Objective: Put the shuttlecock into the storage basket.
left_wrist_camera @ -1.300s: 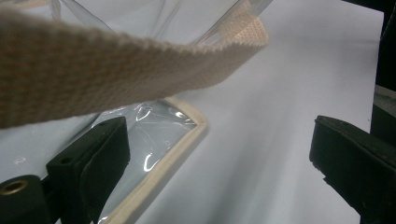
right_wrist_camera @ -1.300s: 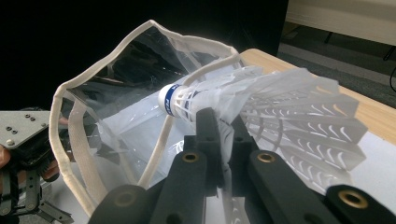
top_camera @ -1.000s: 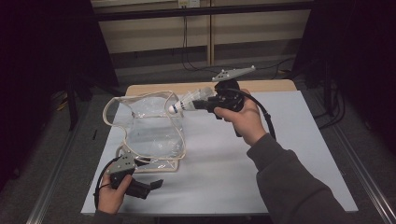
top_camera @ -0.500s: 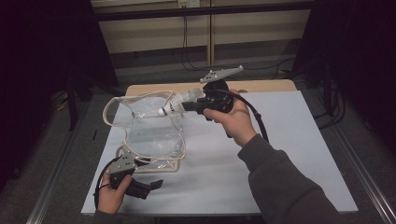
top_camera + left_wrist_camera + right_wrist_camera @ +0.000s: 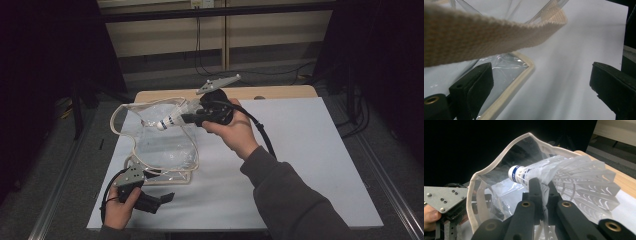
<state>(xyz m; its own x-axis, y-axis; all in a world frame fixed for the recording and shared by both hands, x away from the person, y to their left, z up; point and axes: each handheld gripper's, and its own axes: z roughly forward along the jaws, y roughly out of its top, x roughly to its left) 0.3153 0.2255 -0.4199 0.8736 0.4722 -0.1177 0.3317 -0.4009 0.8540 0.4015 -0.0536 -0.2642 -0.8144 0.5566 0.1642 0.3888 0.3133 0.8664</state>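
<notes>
A clear plastic bag with beige trim stands open on the white table. My right gripper is shut on the feather skirt of a white shuttlecock and holds it level over the bag's mouth, cork pointing left. In the right gripper view the shuttlecock sits pinched in my right gripper, its cork just inside the bag's rim. My left gripper rests open by the bag's near corner. In the left gripper view my left gripper has its jaws wide apart, with the bag's corner between them and a beige strap above.
The table's wooden far edge shows behind the bag. Cables run over the floor beyond it, and metal rails flank the table. The white surface to the right of the bag is bare.
My right gripper has carried the shuttlecock leftward, from beside the bag's right rim to over its mouth. The left gripper and the bag have stayed put.
</notes>
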